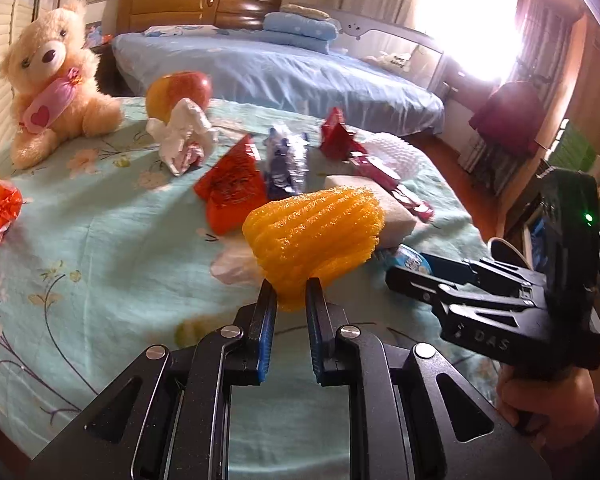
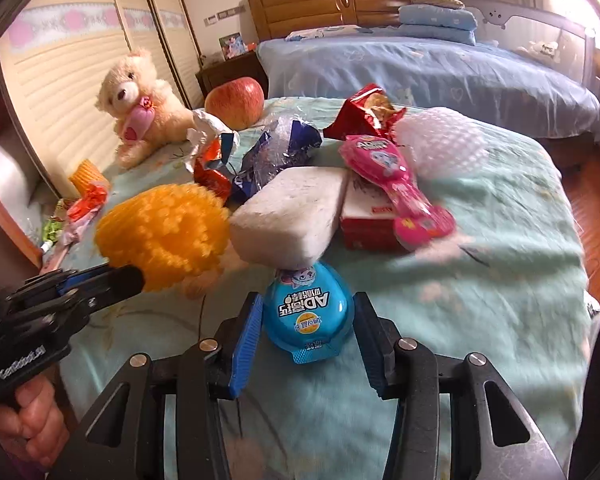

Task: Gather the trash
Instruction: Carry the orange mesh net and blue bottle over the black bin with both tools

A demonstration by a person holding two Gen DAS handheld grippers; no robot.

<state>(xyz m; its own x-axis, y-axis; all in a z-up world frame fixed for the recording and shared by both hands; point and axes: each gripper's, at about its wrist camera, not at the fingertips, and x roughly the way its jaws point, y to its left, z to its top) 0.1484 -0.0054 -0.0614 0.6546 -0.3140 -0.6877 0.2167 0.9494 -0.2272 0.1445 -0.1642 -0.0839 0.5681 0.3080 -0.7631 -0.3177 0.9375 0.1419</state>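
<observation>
- Your left gripper (image 1: 291,294) fingers pinch the orange foam fruit net (image 1: 316,236), lifted beside the white foam block (image 2: 290,216).
- Your right gripper (image 2: 306,330) fingers stand wide astride the blue egg-shaped plastic capsule (image 2: 307,312), just before that block.
- Next, I judge: close, lift, bin both.

Daylight from window (image 1: 472,20) at one o'clock, overexposed; fisheye bending and dark vignetting at edges; slight motion blur.

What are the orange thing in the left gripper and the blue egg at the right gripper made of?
Orange sleeve: looks like soft foam netting, matte, with a ribbed open mesh; the left gripper pinches it. Blue egg: likely rigid plastic, glossy with highlights and a printed label, sitting between the open fingers of the right gripper.
</observation>
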